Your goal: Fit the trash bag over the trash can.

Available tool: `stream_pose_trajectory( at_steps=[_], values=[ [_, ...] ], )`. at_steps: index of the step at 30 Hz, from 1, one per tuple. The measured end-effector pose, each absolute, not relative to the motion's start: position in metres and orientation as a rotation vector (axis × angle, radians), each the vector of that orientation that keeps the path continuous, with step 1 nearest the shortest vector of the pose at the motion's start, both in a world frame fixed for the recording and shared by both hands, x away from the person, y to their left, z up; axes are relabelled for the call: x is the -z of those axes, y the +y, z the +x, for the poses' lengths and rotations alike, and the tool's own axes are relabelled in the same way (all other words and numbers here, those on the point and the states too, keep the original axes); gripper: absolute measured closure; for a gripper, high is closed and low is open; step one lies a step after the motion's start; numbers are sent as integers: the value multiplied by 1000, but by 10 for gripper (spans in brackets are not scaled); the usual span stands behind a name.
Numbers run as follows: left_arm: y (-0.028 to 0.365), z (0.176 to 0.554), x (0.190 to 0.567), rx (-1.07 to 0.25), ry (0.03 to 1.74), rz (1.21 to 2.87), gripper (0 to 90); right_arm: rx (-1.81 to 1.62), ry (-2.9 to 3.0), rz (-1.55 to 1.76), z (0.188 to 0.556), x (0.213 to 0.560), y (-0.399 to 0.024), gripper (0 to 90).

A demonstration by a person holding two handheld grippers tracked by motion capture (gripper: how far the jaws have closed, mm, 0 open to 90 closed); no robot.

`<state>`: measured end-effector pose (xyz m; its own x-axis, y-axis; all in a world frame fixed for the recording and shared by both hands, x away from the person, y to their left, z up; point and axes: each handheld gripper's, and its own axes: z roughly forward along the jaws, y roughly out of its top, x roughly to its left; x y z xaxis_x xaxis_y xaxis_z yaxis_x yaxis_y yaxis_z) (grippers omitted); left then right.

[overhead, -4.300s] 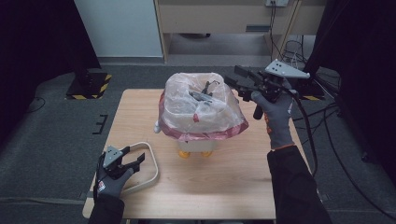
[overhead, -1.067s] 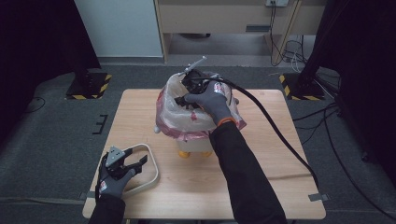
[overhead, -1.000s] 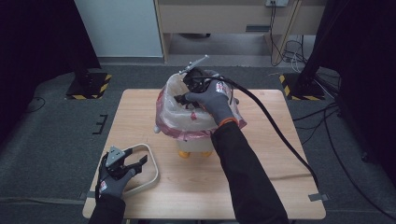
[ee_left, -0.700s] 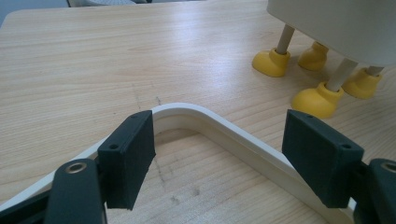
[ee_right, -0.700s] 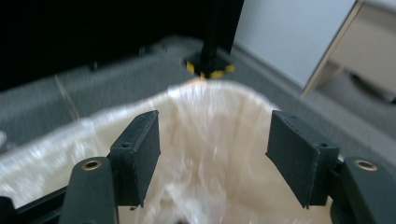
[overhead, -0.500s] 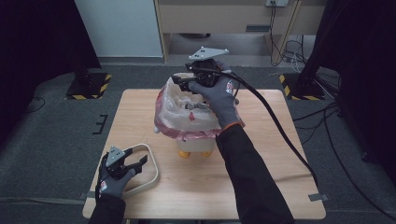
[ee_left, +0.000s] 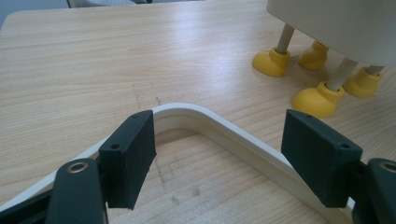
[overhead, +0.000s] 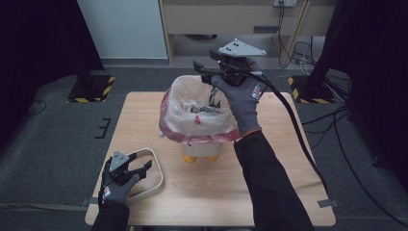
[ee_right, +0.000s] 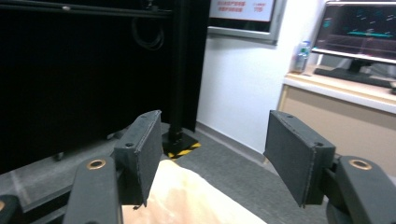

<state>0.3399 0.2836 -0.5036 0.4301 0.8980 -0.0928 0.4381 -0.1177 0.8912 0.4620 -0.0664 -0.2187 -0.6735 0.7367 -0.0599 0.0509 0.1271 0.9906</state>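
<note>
A white bin (overhead: 202, 150) on yellow feet (overhead: 190, 159) stands mid-table, lined with a clear pinkish bag (overhead: 192, 122) that holds some dark scraps (overhead: 204, 109). My right gripper (overhead: 199, 71) hovers above the bin's far rim, pointing left. It is open, its jaws have just closed slightly, and nothing is between them. In the right gripper view the gripper (ee_right: 212, 154) looks across the room with a bag edge (ee_right: 187, 198) below. My left gripper (overhead: 144, 169) rests open at the near left. Its jaws (ee_left: 219, 158) straddle a white curved frame (ee_left: 224, 126).
The wooden table (overhead: 288, 183) has bare room at the right and near side. The right gripper's cable (overhead: 293, 130) trails across the table's right half. The bin's yellow feet (ee_left: 317, 99) stand just beyond the left gripper. Black curtains flank the table.
My right gripper has risen out of the bag and moved toward the far side. The bag's mouth now stands open. The left gripper has stayed put on the frame.
</note>
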Motion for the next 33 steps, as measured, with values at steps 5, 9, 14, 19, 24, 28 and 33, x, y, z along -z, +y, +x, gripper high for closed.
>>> stream_pose_trajectory(
  at_steps=[5,9,14,19,24,28,33],
  values=[
    [284,339,503,-611,1161,1726,263,-1587,1824,780,460,220,-83,371],
    [283,338,500,-621,1155,1718,269,-1567,1784,806,456,223,-104,377],
    [286,336,493,-641,1141,1701,286,-1544,1758,840,452,232,-129,385],
    [290,334,488,-662,1142,1695,310,-1528,1725,887,448,246,-160,391],
    [296,331,482,-681,1140,1688,340,-1514,1702,943,445,270,-188,392],
    [308,328,477,-705,1147,1671,364,-1498,1697,986,441,291,-208,397],
    [327,325,475,-726,1174,1659,396,-1478,1715,1023,435,320,-225,402]
  ],
)
